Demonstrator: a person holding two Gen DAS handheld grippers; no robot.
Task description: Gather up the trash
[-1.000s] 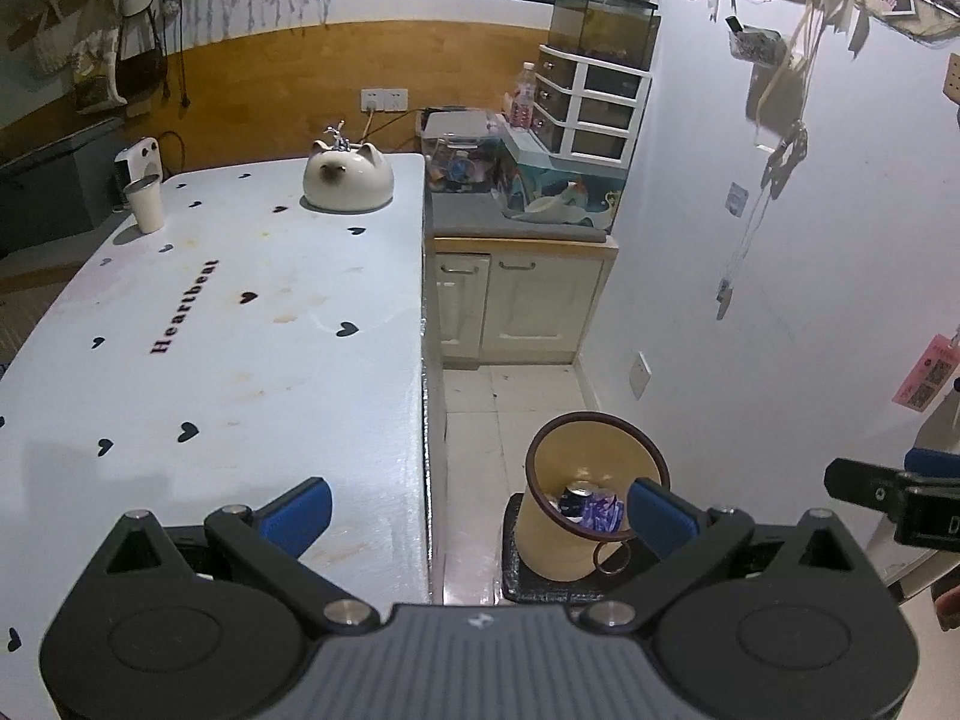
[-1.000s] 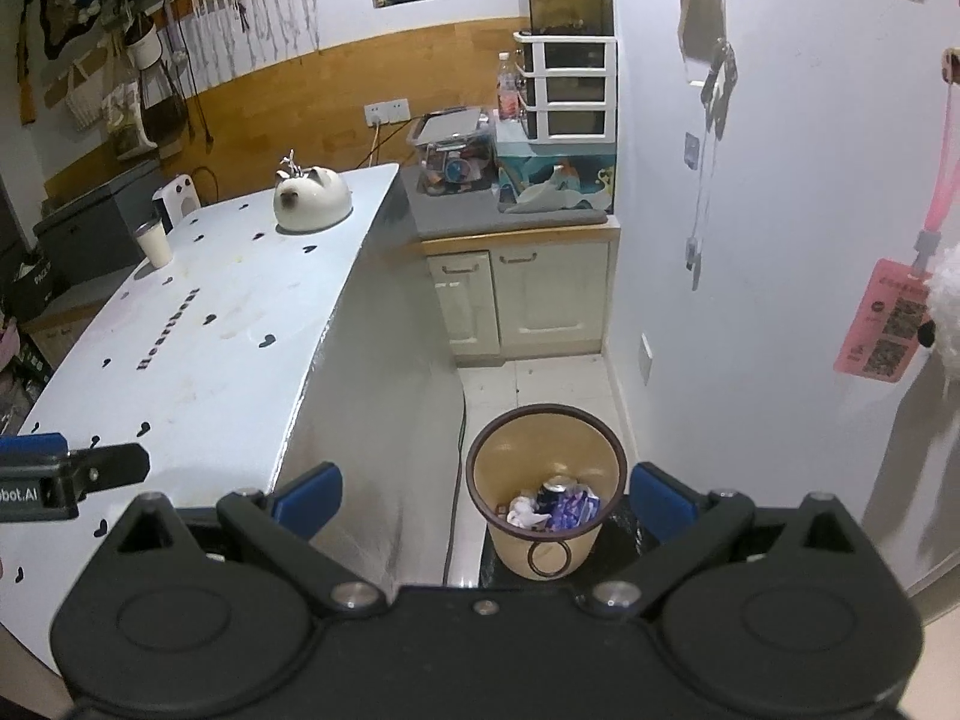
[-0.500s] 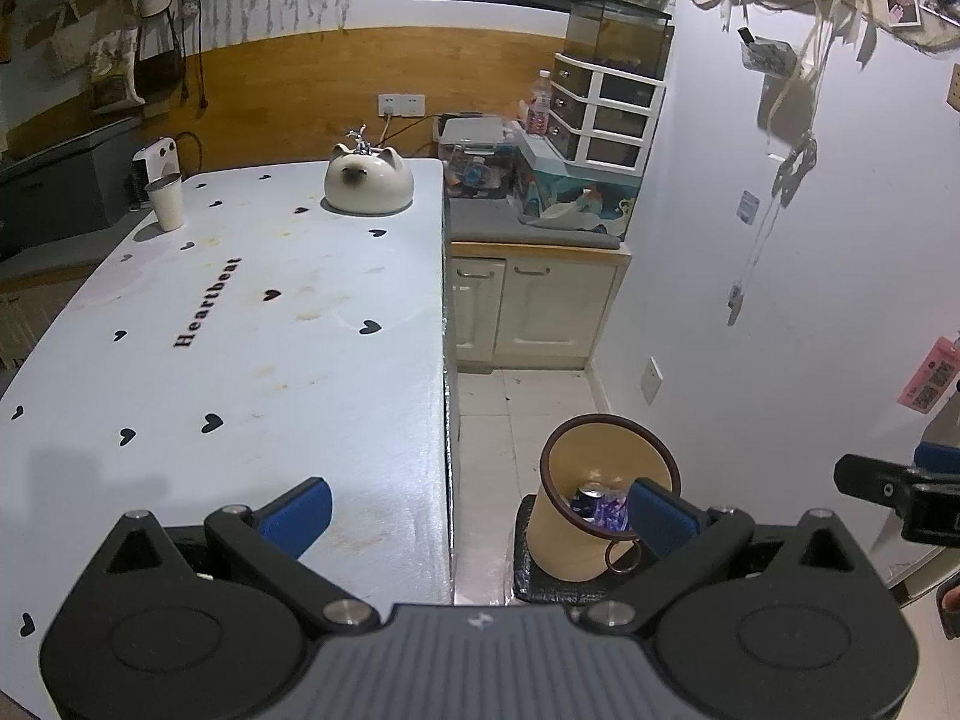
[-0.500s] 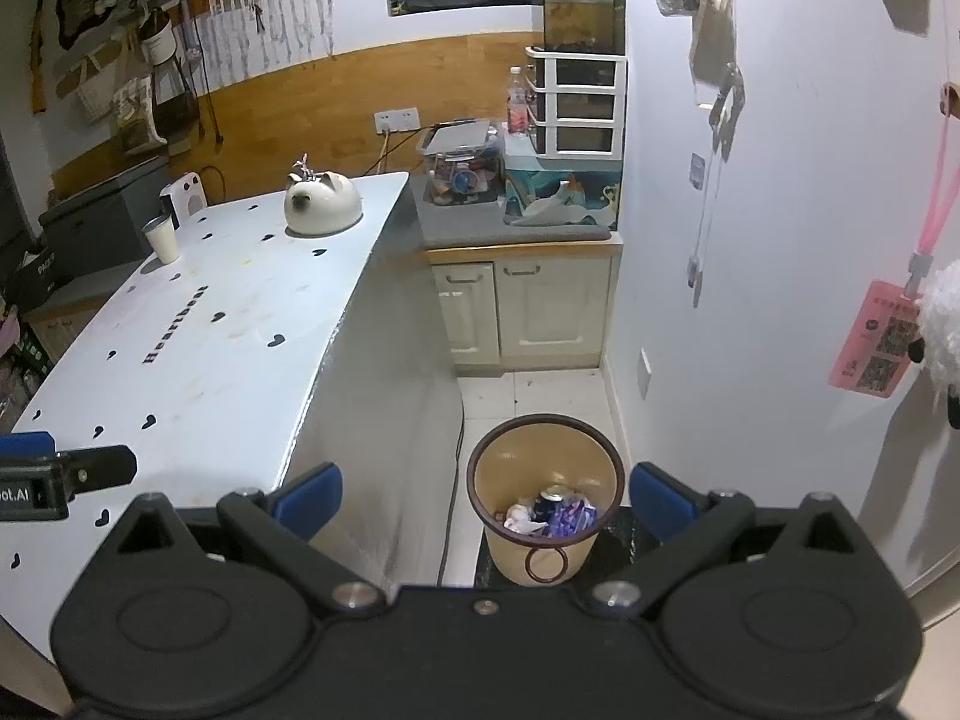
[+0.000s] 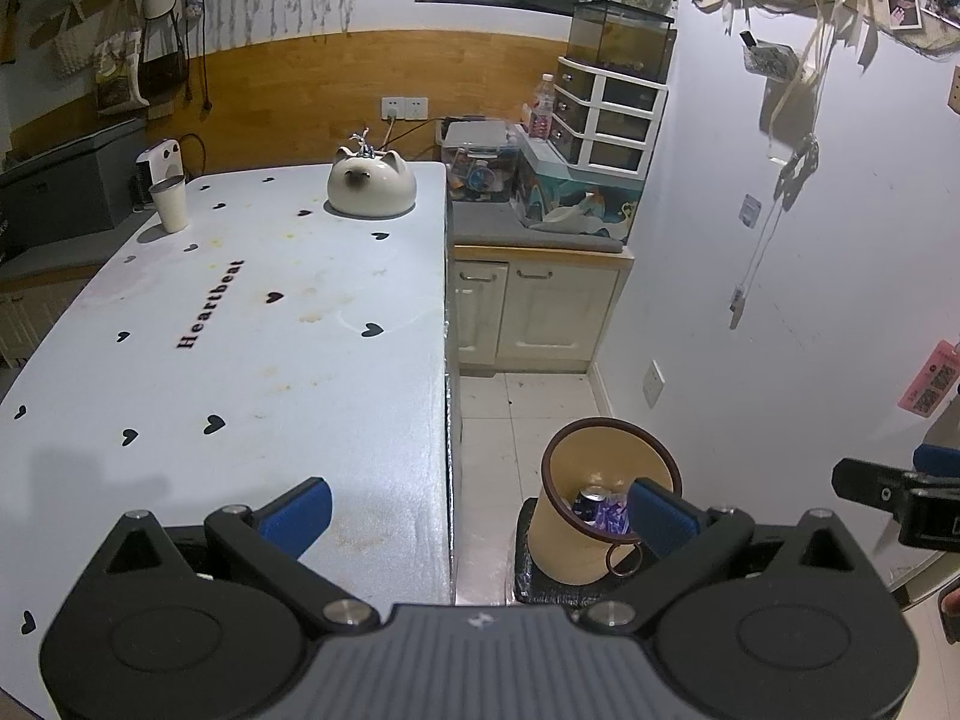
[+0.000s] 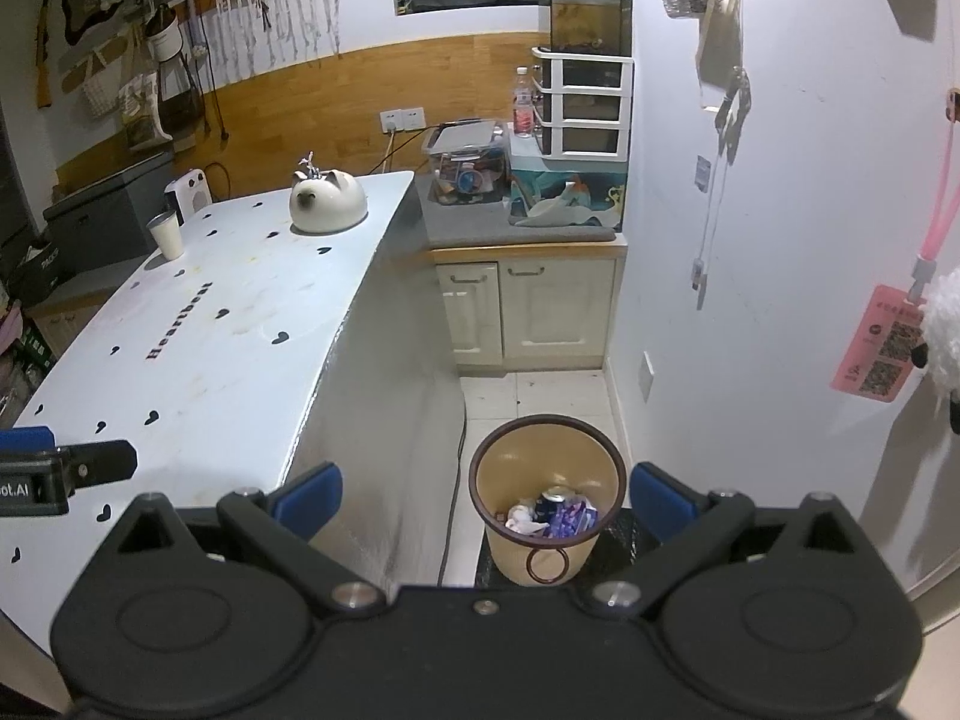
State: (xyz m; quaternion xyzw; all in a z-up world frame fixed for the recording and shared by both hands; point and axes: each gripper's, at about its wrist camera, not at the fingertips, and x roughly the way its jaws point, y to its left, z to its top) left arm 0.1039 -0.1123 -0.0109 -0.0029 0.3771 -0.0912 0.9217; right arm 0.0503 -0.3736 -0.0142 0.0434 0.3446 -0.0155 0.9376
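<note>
Both hand-held grippers are released, jaws spread wide with nothing between the blue pads. The left hand-held gripper (image 5: 477,507) hangs over the near right edge of the white table (image 5: 240,324), its left finger above the tabletop and its right finger in front of the trash bin (image 5: 591,516). The right hand-held gripper (image 6: 483,495) hangs to the right of the table, with the bin framed between its fingers.

The tan bin with a dark rim stands on the tiled floor (image 6: 540,393) on a dark mat, near the right-hand wall and just right of the table. Inside it lie a drink can (image 6: 555,501), a purple wrapper (image 6: 573,519) and a crumpled white tissue (image 6: 522,519), bunched together at the bottom.

On the table's far end sit a white cat-shaped ceramic pot (image 5: 371,186) near the right edge and a white paper cup (image 5: 169,203) at the far left corner, well apart. Black hearts and the word "Heartbeat" mark the tabletop, along with some yellowish stains.
</note>
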